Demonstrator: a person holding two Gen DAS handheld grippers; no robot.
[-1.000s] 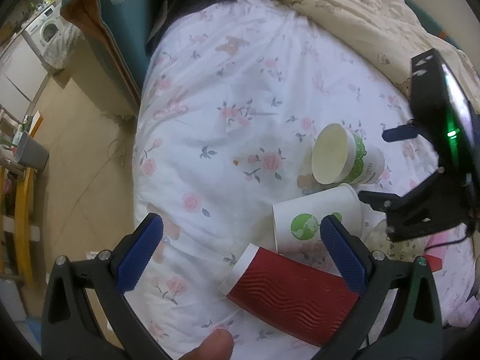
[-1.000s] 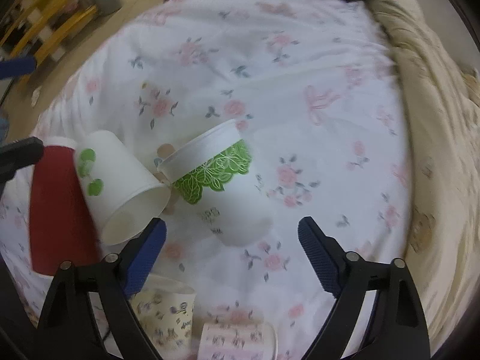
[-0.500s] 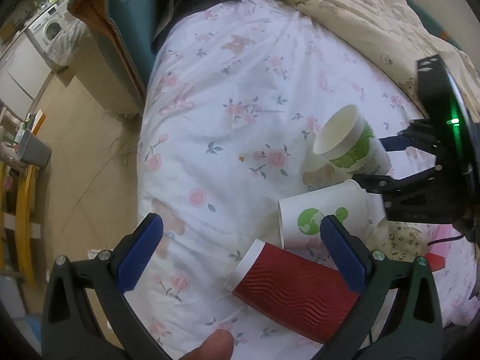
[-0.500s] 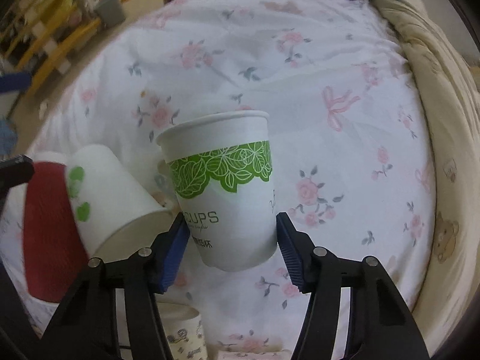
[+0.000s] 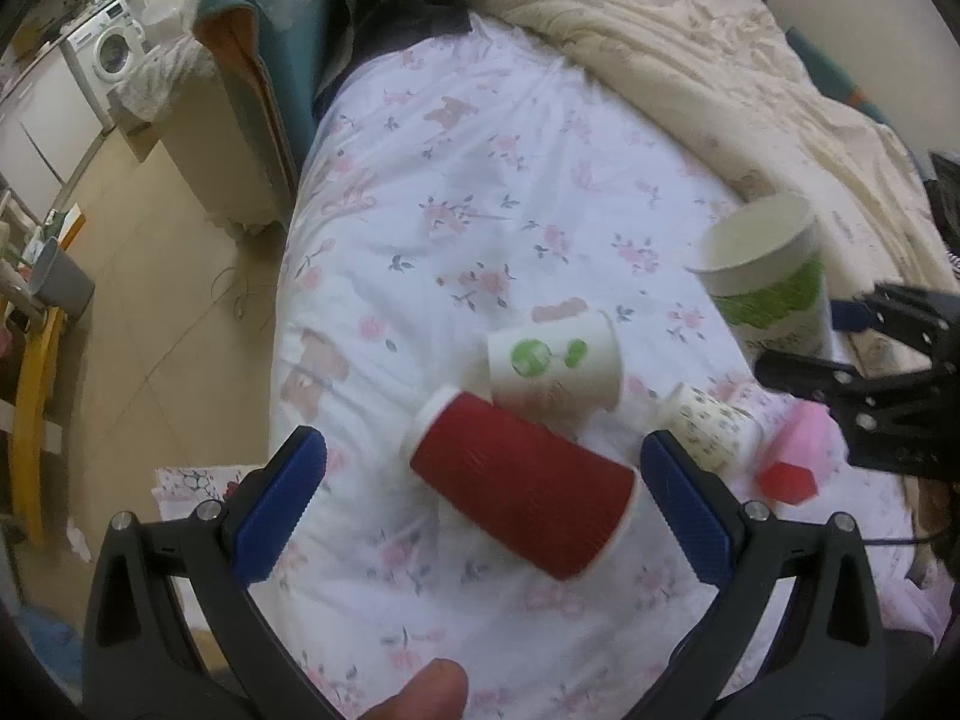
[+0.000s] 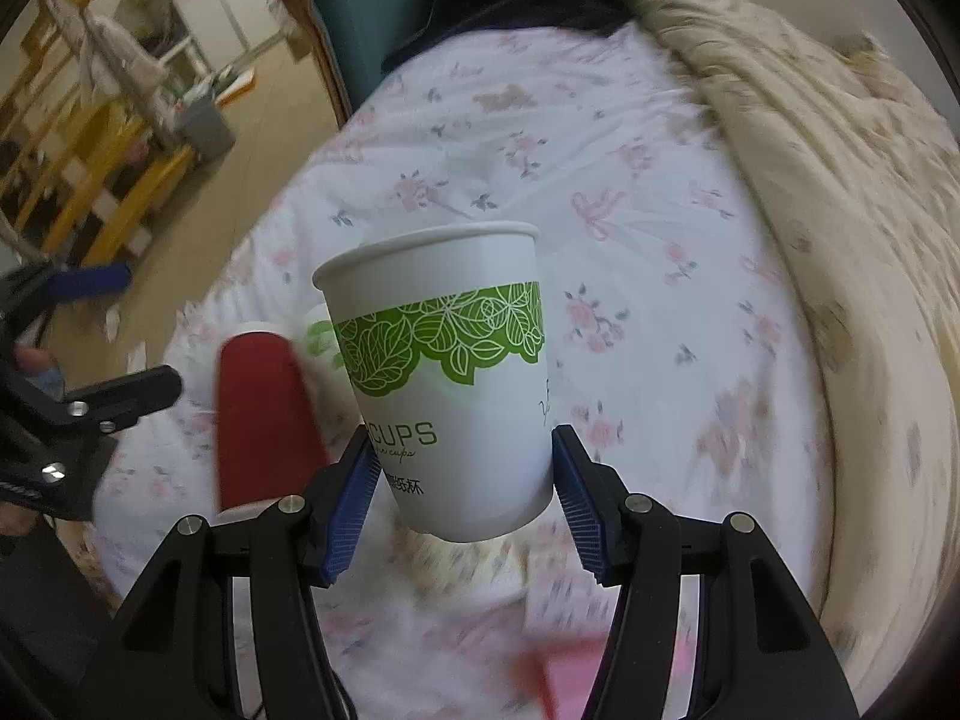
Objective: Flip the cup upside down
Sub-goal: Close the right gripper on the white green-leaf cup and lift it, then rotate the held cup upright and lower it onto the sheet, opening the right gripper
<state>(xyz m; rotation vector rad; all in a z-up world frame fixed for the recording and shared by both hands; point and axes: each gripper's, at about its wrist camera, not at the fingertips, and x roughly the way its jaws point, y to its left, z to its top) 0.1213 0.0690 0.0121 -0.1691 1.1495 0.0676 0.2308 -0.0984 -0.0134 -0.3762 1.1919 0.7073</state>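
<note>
On my right wrist feed, the right tongs [image 6: 465,483] were clamped on the lower body of the green-leaf paper cup [image 6: 447,378], one blue pad on each side near its base. The cup stood mouth up, leaning only slightly, and was lifted clear of the bed [image 6: 648,276] with its floral sheet. From the left wrist feed I saw the same cup [image 5: 765,282] off to the right, its open mouth facing up, with the black frame of the right tongs [image 5: 798,339] reaching in from the edge of the view.

My left tongs [image 5: 483,510] were spread wide and gripped nothing. Between and just beyond their blue pads [image 5: 279,504] lay the red ribbed cup [image 5: 522,492] on its side on the bed. Just behind it, touching or nearly so, a white cup with green circles [image 5: 555,363] also lay on its side. To the right of those I could make out a small cup with a dotted print [image 5: 711,432] and a pink and red object [image 5: 795,462], too blurred for me to identify. A beige quilt [image 5: 720,78] was bunched along the far side of the bed.
</note>
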